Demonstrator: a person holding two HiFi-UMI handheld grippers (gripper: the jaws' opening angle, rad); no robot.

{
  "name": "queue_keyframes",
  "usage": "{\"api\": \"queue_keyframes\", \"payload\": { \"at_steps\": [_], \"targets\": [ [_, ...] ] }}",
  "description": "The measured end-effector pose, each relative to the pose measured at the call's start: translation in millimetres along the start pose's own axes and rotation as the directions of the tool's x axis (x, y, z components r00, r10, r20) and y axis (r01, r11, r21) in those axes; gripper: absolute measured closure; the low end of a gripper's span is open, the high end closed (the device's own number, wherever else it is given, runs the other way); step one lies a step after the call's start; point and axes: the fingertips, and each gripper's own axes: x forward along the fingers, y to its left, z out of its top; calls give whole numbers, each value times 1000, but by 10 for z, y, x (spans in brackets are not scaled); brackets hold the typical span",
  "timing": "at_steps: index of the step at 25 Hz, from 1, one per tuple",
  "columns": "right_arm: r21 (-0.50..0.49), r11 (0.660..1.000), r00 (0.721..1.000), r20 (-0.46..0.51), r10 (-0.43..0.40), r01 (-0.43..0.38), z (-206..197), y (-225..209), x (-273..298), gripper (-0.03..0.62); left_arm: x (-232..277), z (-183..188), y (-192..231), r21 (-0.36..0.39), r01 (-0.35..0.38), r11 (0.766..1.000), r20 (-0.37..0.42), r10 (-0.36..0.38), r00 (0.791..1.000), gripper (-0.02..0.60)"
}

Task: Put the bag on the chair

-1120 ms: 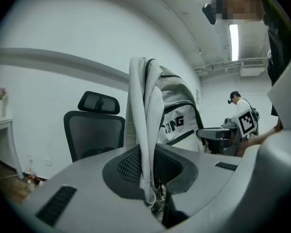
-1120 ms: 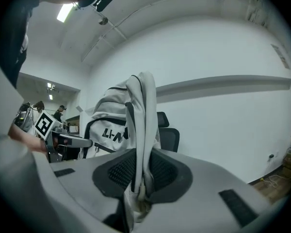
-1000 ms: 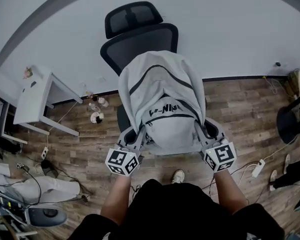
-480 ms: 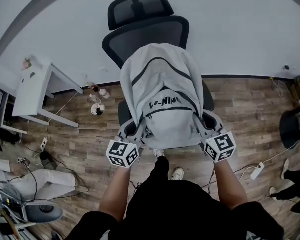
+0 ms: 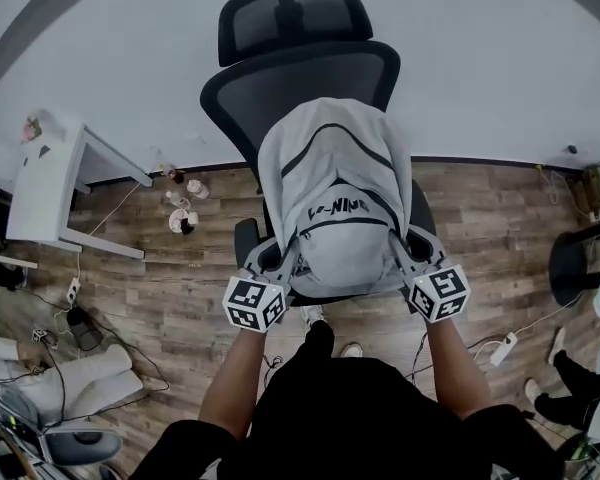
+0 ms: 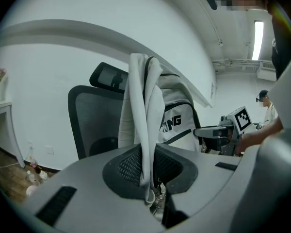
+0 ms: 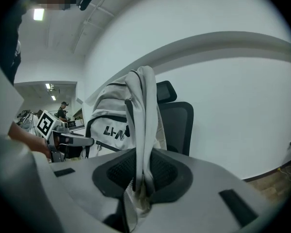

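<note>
Holding the bag over the chair by its two straps.

The grey bag [image 5: 335, 203] is gripped on both sides: the left gripper [image 6: 149, 181] is closed narrowly on the left strap [image 6: 144, 125], and the right gripper [image 7: 138, 181] is closed on the right strap [image 7: 144, 130]. The bag is kept upright just in front of the backrest [image 5: 270, 93] of the chair [image 5: 290, 18], above the seat, which is mostly hidden beneath it. Whether its base is touching the seat cannot be told. If it is released too high or too far forward, it is likely to be tipped off the front edge. The chair may be swivelled or pushed away by a nudge, and a strap may be snagged in a jaw on release.
</note>
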Motion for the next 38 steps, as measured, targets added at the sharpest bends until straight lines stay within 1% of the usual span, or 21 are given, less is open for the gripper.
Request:
{"api": "queue_keyframes", "payload": {
  "at_steps": [2, 4, 6, 9, 15, 18, 23, 25, 31, 38],
  "targets": [
    [24, 1000, 999, -38, -12, 13, 56, -128, 378, 502, 256, 71, 297, -25, 7, 1000, -32, -8, 999, 521],
    [44, 999, 997, -71, -19, 23, 42, -201, 635, 502, 416, 72, 500, -43, 14, 999, -58, -16, 998, 521],
    [44, 999, 995, -95, -15, 20, -13, -230, 773, 502, 497, 21, 602, -54, 15, 998, -76, -19, 997, 520],
    [18, 1000, 993, -121, 3, -1, -51, -275, 953, 502, 604, -34, 722, -62, 3, 998, -97, -9, 995, 520],
    [21, 999, 985, -165, 40, -37, -121, -471, 1291, 502, 836, -142, 888, -82, -52, 995, -132, 41, 990, 522],
    [20, 997, 976, -205, 79, -76, -201, -543, 1455, 502, 943, -232, 968, -99, -90, 991, -160, 73, 984, 522],
    [11, 991, 958, -252, 135, -137, -341, -644, 1573, 502, 1074, -388, 1020, -127, -142, 982, -180, 118, 977, 523],
    [19, 988, 952, -267, 151, -152, -429, -662, 1645, 502, 1109, -454, 1058, -132, -156, 979, -188, 130, 974, 522],
    [32, 981, 935, -298, 191, -191, -623, -735, 1882, 503, 1242, -616, 1194, -183, -196, 963, -193, 161, 968, 525],
    [43, 976, 916, -339, 216, -214, -944, -873, 2108, 503, 1455, -875, 1340, -180, -222, 958, -211, 182, 960, 525]
  ]
}}
